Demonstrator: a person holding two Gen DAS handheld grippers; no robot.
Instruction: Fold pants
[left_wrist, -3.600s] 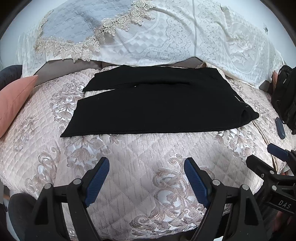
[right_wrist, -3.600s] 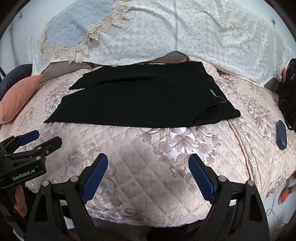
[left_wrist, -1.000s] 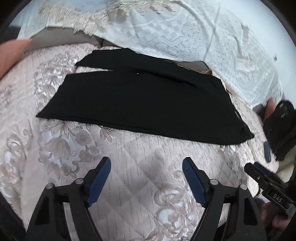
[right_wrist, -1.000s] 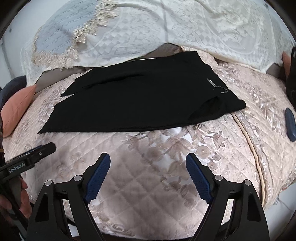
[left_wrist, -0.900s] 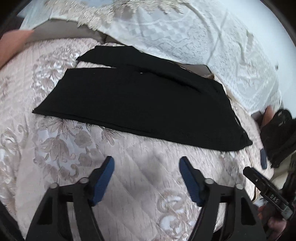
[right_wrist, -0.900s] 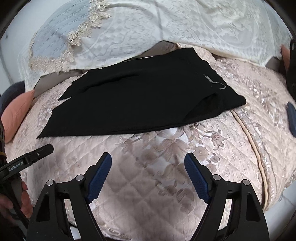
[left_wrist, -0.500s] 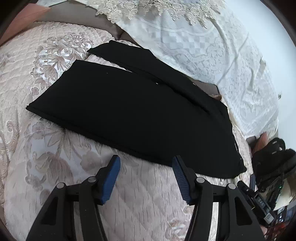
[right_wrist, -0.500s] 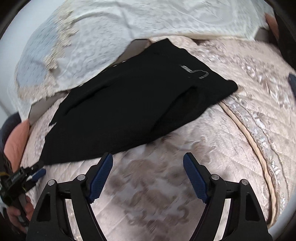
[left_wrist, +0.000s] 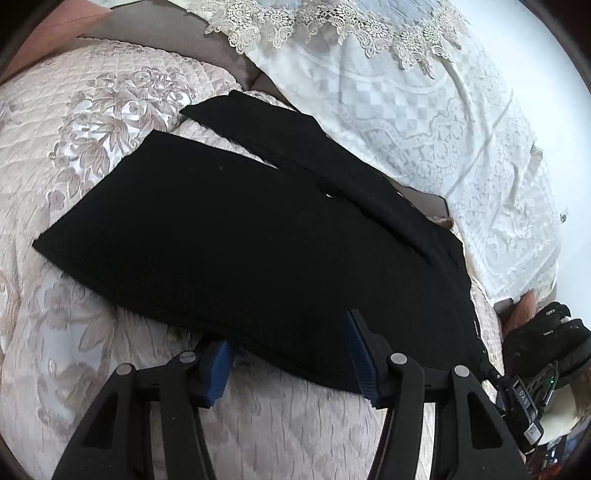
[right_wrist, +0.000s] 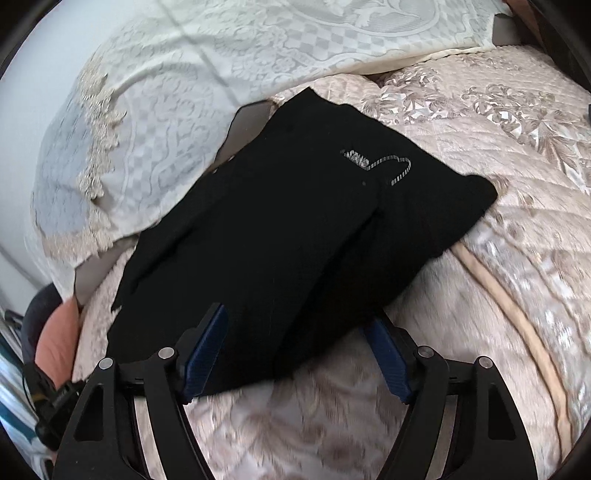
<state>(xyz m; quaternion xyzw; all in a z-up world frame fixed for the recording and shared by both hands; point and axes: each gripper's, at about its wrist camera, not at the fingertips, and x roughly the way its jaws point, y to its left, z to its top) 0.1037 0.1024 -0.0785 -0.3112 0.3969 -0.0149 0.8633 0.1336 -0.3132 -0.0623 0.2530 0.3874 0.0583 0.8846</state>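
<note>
Black pants (left_wrist: 258, 236) lie flat on a quilted beige bedspread (left_wrist: 74, 129), legs pointing left, one leg partly over the other. My left gripper (left_wrist: 288, 354) is open, its blue pads straddling the near edge of the pants partway along the leg. In the right wrist view the pants (right_wrist: 295, 236) show the waist end with a grey printed logo (right_wrist: 380, 166). My right gripper (right_wrist: 295, 347) is open with its pads at the near edge close to the waist. Neither gripper holds cloth.
A white lace cover (left_wrist: 424, 110) drapes the headboard behind the pants. A pink cushion (right_wrist: 55, 332) lies at the far left. A black bag (left_wrist: 546, 339) sits at the right by the other gripper (left_wrist: 524, 398). Piping (right_wrist: 517, 325) runs along the bedspread.
Both grippers have moved forward and down from over the bedspread to the near edge of the pants, the left tilting right, the right tilting left. The pants have not moved.
</note>
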